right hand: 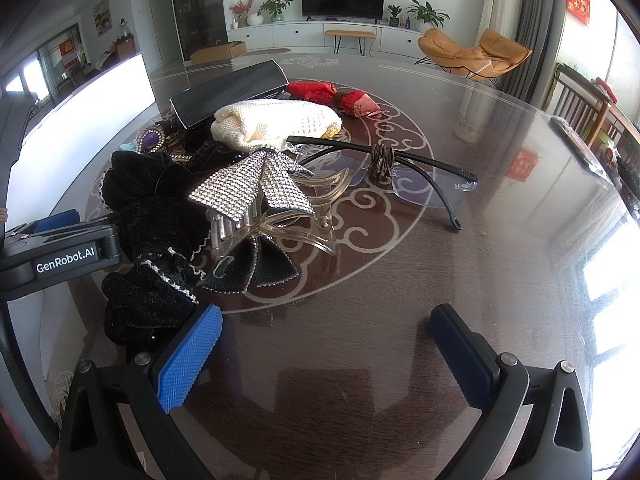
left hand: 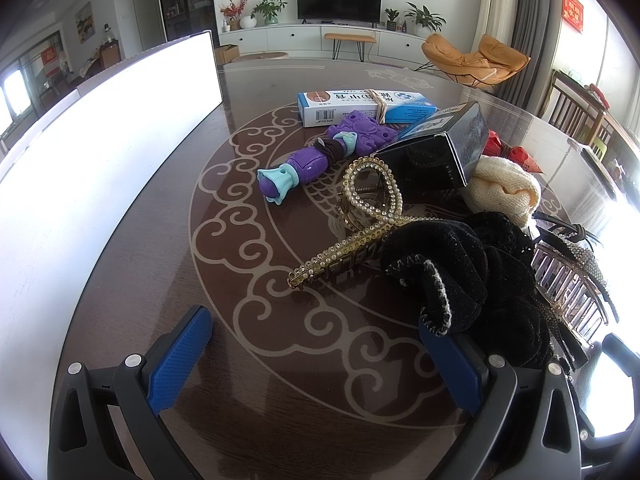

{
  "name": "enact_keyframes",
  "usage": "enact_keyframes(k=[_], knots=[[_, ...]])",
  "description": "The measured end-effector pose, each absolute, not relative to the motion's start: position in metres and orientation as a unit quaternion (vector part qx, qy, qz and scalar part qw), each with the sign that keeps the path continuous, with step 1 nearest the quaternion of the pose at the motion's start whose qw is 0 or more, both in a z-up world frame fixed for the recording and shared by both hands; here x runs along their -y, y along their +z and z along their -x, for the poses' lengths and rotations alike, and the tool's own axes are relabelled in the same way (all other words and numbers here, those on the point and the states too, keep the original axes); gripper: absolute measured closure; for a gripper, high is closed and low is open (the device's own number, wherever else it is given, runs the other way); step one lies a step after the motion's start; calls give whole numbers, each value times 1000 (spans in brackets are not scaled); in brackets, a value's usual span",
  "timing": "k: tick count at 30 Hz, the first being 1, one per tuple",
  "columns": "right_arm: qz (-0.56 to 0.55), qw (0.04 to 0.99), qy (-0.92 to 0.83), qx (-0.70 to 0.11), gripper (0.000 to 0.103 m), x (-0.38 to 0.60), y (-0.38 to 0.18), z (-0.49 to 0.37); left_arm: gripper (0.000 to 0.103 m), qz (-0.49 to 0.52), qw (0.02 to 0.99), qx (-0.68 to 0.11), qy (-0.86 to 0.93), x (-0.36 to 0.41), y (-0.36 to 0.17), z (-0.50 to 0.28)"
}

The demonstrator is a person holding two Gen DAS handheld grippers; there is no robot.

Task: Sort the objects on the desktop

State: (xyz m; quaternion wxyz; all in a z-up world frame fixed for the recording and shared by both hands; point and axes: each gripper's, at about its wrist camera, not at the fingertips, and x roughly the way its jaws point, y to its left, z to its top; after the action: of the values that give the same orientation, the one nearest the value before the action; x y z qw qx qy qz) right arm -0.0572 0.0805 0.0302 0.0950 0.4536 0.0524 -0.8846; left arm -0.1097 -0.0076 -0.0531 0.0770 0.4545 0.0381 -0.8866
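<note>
A heap of small things lies on the dark patterned table [left hand: 168, 208]. In the left wrist view I see a gold pearl hair claw [left hand: 360, 220], a purple toy [left hand: 320, 152], a blue-white toothpaste box [left hand: 360, 106], a black box [left hand: 444, 148] and a black velvet scrunchie [left hand: 460, 276]. My left gripper [left hand: 316, 356] is open low over bare table, its right finger touching the scrunchie. The right wrist view shows a rhinestone bow clip [right hand: 256, 188], glasses [right hand: 400, 176], a cream knit cloth [right hand: 276, 124] and a red packet [right hand: 332, 94]. My right gripper [right hand: 324, 352] is open, holding nothing.
A white box [left hand: 100, 152] stands along the table's left side. The left gripper's body [right hand: 60, 252] shows at the left of the right wrist view, beside the scrunchie [right hand: 160, 216]. Chairs stand past the table's right edge. Bare table lies right of the glasses.
</note>
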Motion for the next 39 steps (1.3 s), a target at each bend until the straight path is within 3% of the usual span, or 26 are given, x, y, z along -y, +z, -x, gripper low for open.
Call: enact_keyframes(k=[16, 25, 39], knots=[[-453, 95, -885, -52, 0, -80, 30, 57, 0, -456, 75, -37, -886, 8, -53, 110], [-453, 95, -885, -52, 0, -80, 30, 57, 0, -461, -12, 6, -888, 12, -51, 73], [-453, 95, -885, -52, 0, -81, 30, 57, 0, -456, -9, 5, -890, 13, -51, 67]])
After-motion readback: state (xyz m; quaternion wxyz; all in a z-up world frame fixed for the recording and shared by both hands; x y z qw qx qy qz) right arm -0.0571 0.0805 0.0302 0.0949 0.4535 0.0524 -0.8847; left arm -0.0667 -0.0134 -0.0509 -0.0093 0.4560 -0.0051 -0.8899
